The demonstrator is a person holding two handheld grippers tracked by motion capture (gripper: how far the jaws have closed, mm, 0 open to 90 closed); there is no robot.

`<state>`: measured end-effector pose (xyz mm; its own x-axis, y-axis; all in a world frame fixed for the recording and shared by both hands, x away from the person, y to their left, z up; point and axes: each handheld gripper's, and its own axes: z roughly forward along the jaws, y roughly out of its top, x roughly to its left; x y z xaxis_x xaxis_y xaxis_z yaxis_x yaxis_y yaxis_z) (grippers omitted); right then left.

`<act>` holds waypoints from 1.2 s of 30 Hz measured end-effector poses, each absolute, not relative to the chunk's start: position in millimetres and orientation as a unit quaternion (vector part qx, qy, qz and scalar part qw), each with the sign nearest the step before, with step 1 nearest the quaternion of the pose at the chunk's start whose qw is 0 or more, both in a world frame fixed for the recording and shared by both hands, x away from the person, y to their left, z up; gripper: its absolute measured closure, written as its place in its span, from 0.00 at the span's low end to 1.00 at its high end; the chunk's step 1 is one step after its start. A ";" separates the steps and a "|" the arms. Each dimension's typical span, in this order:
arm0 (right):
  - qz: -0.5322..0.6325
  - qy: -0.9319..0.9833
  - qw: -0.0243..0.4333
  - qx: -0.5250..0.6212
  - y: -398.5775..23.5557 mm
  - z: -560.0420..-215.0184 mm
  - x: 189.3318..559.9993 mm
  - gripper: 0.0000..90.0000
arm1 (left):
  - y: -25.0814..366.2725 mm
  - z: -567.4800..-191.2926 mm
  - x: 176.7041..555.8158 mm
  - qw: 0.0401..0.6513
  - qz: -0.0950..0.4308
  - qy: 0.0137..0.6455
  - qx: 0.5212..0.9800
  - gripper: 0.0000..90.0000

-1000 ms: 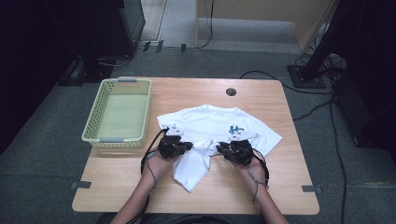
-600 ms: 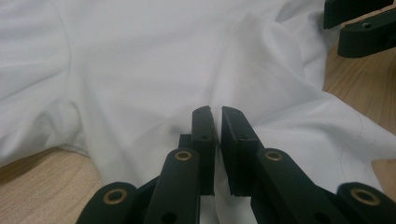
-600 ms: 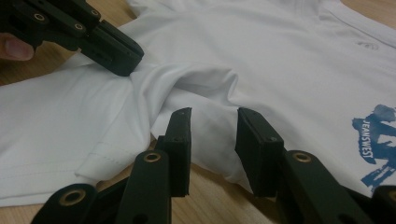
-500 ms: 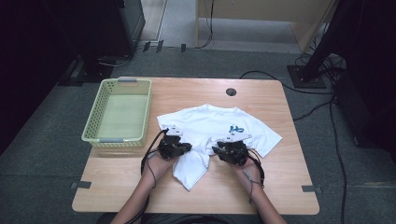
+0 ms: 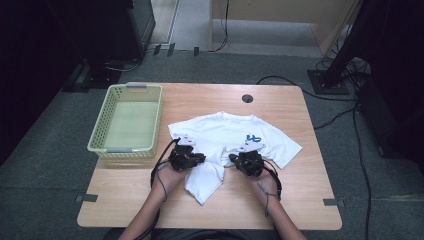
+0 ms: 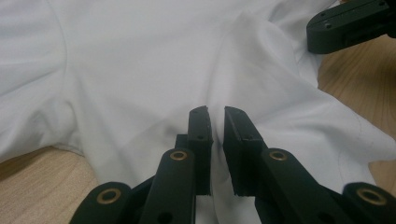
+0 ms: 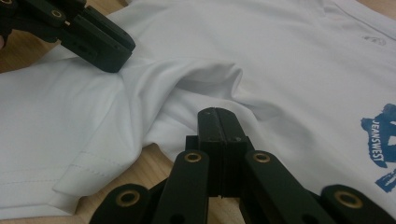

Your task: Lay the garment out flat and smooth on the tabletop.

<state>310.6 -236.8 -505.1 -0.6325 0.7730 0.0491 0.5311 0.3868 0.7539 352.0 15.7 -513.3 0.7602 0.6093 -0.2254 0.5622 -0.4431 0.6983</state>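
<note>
A white T-shirt (image 5: 225,135) with a small blue print (image 5: 253,138) lies spread on the wooden table (image 5: 290,200), its lower part bunched between my hands. My left gripper (image 5: 201,159) is shut on a raised fold of the T-shirt (image 6: 140,60); white cloth fills the narrow slit between its jaws (image 6: 217,133), which have eased apart slightly. My right gripper (image 5: 232,159) faces it from the right. Its jaws (image 7: 218,116) have just closed flush, tips against the shirt's (image 7: 261,46) edge, with no cloth seen between the pads. A short ridge of cloth separates the two grippers.
A pale green mesh basket (image 5: 100,142) stands on the table's left side, with nothing in it. A round cable hole (image 5: 247,98) sits near the far edge. Cables and dark equipment stands (image 5: 330,82) lie on the floor beyond the table.
My right gripper has edged a little to the left, toward the left gripper. The left hand and the shirt look unchanged.
</note>
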 end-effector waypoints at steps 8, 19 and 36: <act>0.391 0.811 0.160 0.404 -245.7 -496.9 307.1 1.00 | 22.9 -511.1 354.3 0.404 0.033 0.354 0.843 0.90; 0.399 0.802 0.165 0.412 -263.8 -487.5 292.8 1.00 | 22.9 -513.4 354.1 0.391 0.053 0.350 0.849 0.89; 0.396 0.789 0.166 0.440 -294.0 -485.3 259.4 1.00 | 24.1 -513.1 352.8 0.389 0.058 0.346 0.852 0.88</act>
